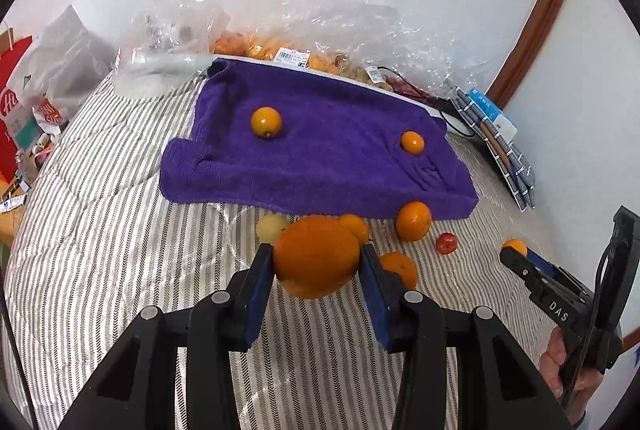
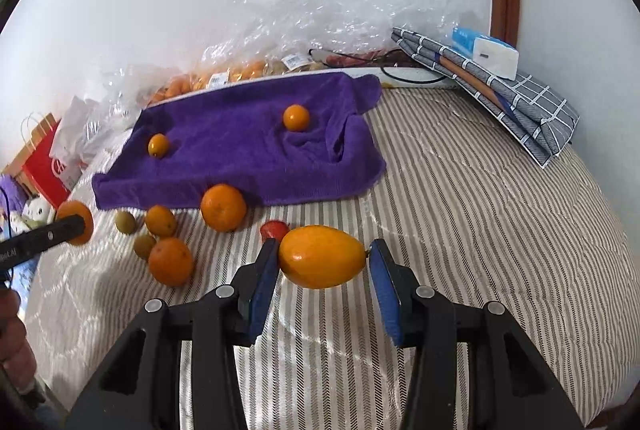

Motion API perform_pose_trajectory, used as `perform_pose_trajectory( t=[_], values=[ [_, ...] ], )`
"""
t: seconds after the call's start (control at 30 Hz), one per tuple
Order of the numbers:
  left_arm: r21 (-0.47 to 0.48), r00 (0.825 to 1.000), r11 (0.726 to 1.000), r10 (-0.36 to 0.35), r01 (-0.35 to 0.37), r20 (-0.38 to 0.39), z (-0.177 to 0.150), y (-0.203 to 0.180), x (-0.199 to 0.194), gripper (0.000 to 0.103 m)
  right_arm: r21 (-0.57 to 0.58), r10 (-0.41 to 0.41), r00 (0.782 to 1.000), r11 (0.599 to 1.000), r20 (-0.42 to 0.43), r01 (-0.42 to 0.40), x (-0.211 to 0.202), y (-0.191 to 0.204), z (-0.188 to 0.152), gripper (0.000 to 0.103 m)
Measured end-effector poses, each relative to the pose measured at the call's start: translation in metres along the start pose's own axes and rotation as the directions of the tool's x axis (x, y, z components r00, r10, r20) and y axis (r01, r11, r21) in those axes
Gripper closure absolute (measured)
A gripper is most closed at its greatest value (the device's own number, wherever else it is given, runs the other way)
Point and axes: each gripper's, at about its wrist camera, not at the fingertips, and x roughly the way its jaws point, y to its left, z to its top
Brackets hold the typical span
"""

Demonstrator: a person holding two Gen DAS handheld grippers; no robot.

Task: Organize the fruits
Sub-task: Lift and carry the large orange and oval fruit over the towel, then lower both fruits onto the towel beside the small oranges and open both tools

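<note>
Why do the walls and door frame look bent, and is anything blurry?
Left wrist view: fisheye lens bows the door frame; the orange in the left tool looks soft. Right wrist view: same curving; plastic bags glare, and the oval orange fruit shines.

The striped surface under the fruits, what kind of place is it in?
Probably a bedroom at home: the striped quilted bedding looks like a bed, with folded checked cloth against the wall and shopping bags beside it.

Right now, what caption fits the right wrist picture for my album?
Right gripper holds a kumquat above the striped bedspread, with two more on the purple towel.
</note>
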Motion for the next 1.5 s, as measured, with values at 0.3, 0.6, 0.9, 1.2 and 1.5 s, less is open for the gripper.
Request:
perform_pose_trajectory(
  t=[0.3, 0.6, 0.9, 1.2, 1.5],
  values=[
    [0.0, 1.0, 1.0, -0.015, 0.015, 0.021, 0.013, 0.0, -0.012, 0.062, 0.01, -0.032, 0.999, 0.999, 0.032, 0.032, -0.016, -0.001, 0.014, 0.057],
    [-0.006, 0.999, 1.0, -0.007, 0.007, 0.049, 0.027, 0.003, -0.021, 0.062, 0.009, -0.021, 0.998, 1.0, 0.063, 0.02, -0.023, 0.002, 0.031, 0.057],
    [-0.01, 0.997, 1.0, 0.022, -0.021, 0.072, 0.049, 0.007, -0.018, 0.062, -0.024, 0.001, 0.994, 1.0, 0.107, 0.001, -0.017, 0.013, 0.053, 0.057],
    [-0.001, 0.994, 0.999, 0.051, -0.051, 0.094, 0.079, 0.011, -0.005, 0.062, -0.052, 0.018, 0.991, 0.999, 0.13, -0.011, 0.005, 0.019, 0.08, 0.057],
    [-0.031, 0.997, 0.998, 0.06, -0.058, 0.054, 0.101, 0.028, 0.035, 0.062, -0.032, 0.01, 0.994, 0.999, 0.105, -0.007, 0.046, 0.012, 0.096, 0.057]
  ],
)
